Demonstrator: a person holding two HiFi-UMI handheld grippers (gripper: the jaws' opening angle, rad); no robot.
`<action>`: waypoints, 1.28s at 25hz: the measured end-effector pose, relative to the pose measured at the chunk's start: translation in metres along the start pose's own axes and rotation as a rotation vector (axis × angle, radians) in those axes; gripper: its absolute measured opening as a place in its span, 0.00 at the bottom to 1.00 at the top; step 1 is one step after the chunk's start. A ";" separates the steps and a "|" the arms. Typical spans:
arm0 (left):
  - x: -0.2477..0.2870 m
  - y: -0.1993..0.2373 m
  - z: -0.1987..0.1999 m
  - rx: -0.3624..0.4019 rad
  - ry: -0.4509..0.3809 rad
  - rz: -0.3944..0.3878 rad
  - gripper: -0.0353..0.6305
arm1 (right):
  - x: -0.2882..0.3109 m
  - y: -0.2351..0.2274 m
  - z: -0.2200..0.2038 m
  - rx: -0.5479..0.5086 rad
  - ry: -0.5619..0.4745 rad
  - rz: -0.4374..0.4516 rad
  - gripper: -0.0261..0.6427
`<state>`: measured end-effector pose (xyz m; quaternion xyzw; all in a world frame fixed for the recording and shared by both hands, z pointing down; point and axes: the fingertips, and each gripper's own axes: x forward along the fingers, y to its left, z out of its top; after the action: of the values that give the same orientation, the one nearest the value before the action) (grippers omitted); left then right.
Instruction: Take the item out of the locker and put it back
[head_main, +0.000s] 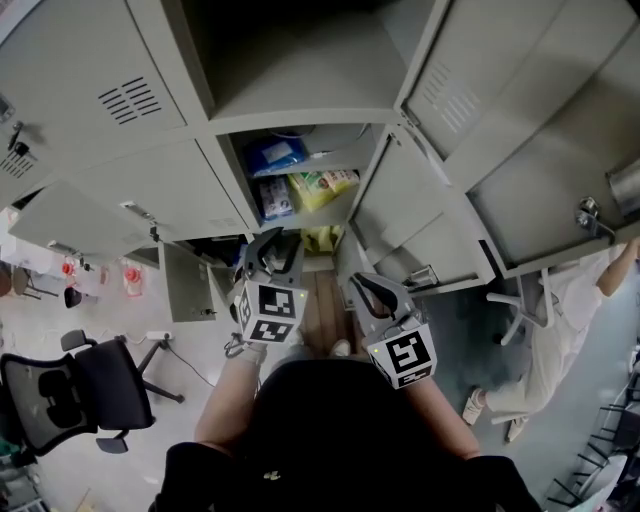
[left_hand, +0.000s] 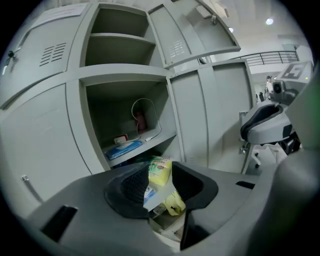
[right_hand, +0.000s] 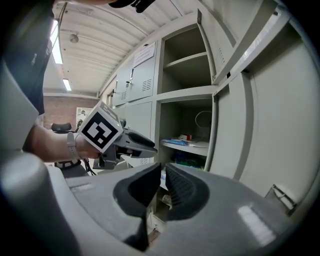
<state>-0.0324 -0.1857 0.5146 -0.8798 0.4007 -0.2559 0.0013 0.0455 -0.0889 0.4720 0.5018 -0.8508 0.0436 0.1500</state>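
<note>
The grey locker's middle compartment (head_main: 228, 170) stands open. On its upper shelf lies a blue pack (head_main: 274, 155); below it are a blue-white pack (head_main: 275, 198) and a yellow-green packet (head_main: 322, 185). My left gripper (head_main: 270, 240) is just in front of and below this opening, open, with nothing held. In the left gripper view the yellow-green packet (left_hand: 161, 171) shows through the gap of my left gripper (left_hand: 161, 182), farther back on its shelf. My right gripper (head_main: 362, 285) hangs beside the open door, jaws together and empty, as the right gripper view (right_hand: 163, 182) shows.
The compartment's door (head_main: 405, 205) swings out to the right, close to my right gripper. A yellow bag (head_main: 322, 238) sits in the lower compartment. A black office chair (head_main: 75, 390) stands at lower left. A person in white (head_main: 560, 320) is at the right. A cable loop (left_hand: 144, 112) hangs at the back.
</note>
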 end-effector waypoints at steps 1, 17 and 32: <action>0.005 0.002 0.001 0.019 0.005 -0.002 0.28 | 0.002 -0.002 -0.001 0.004 0.003 -0.008 0.08; 0.076 0.029 0.028 0.215 0.026 0.036 0.49 | 0.026 -0.021 -0.003 0.019 0.044 -0.066 0.08; 0.122 0.056 0.038 0.430 0.108 0.163 0.55 | 0.031 -0.030 -0.006 0.019 0.060 -0.083 0.08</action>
<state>0.0124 -0.3174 0.5253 -0.8090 0.4061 -0.3812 0.1879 0.0588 -0.1287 0.4844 0.5364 -0.8240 0.0606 0.1720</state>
